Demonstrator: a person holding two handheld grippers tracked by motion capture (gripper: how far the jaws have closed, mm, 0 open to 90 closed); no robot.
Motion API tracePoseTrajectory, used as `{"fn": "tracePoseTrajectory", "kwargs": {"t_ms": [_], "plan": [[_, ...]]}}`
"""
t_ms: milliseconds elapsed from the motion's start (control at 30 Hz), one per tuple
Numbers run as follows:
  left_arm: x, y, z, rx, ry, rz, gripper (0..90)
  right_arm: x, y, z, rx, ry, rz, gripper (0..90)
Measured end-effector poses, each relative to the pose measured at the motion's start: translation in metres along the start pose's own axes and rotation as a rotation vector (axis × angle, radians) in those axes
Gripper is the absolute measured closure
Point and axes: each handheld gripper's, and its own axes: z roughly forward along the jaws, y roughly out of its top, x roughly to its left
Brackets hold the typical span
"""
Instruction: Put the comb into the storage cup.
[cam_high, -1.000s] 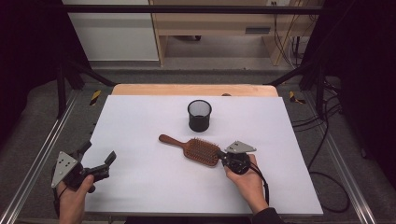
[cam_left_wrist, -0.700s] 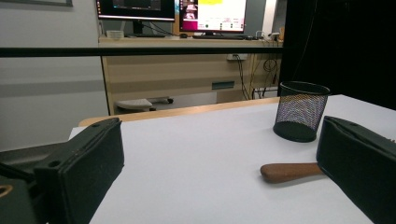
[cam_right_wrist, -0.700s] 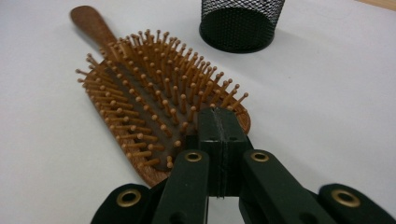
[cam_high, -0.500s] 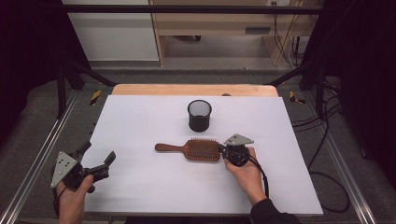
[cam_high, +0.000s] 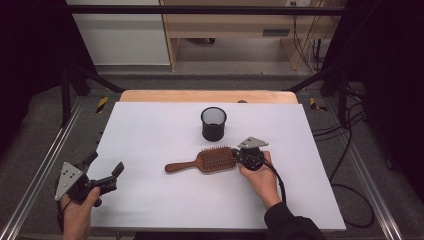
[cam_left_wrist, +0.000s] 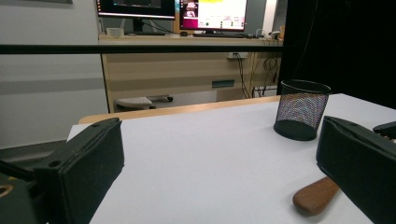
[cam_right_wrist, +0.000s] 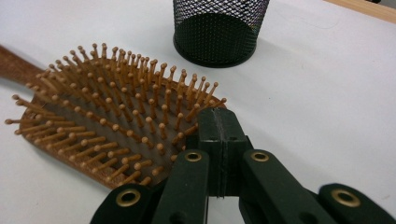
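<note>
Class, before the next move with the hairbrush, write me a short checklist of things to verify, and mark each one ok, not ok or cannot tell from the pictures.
1. Right gripper jaws together at the end of the hairbrush head: ok.
2. Brush actually pinched between the jaws: cannot tell; they look closed on each other.
3. Brush lies flat on the table, bristles up: ok.
4. Mesh cup upright, apart from the brush: ok.
5. Left gripper open, away from the brush handle: ok.
</note>
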Motion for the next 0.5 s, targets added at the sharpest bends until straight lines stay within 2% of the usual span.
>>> {"fn": "tracePoseTrajectory", "kwargs": {"t_ms": [233, 400, 500], "plan": [[-0.001, 0.000, 0.000, 0.000, -0.001, 0.004, 1.1, 0.000, 0.006, 0.007, 0.002, -0.003, -0.016, 90.0], [-0.001, 0.001, 0.000, 0.000, -0.002, 0.004, 1.2, 0.009, 0.009, 0.013, 0.000, 0.028, -0.018, 90.0], [-0.001, 0.001, 0.000, 0.002, -0.005, 0.005, 1.1, 0.015, 0.012, 0.017, 0.000, 0.035, -0.038, 90.0]]}}
